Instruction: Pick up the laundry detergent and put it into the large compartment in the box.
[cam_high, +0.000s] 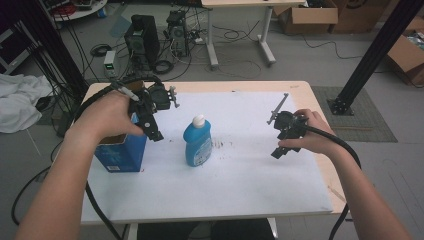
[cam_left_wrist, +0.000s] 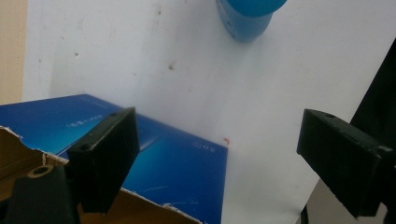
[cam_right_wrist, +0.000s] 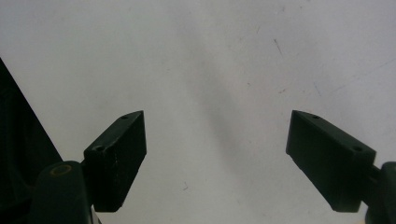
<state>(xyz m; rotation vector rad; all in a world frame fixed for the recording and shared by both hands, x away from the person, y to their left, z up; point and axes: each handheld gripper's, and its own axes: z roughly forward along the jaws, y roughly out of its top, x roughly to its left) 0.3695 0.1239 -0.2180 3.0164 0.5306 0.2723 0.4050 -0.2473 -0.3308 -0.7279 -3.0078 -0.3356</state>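
A blue bottle (cam_high: 197, 142) with a white cap stands upright near the middle of the white table sheet (cam_high: 240, 175). Left of it sits an open blue cardboard box (cam_high: 121, 151). My left gripper (cam_high: 152, 131) hovers above the box's right edge, jaws wide open and empty. In the left gripper view the box (cam_left_wrist: 154, 158) lies below the jaws and the bottle's base (cam_left_wrist: 245, 21) is at the top. My right gripper (cam_high: 280, 145) is held over the right part of the sheet, open, with only bare sheet (cam_right_wrist: 210, 70) between its jaws.
The wooden table edge (cam_high: 310, 95) frames the sheet. Behind the table stand computer towers (cam_high: 142, 37) with loose cables, a second desk and cardboard boxes (cam_high: 307, 17). A black post (cam_high: 372, 55) rises at the right. White cloth (cam_high: 17, 100) lies at the far left.
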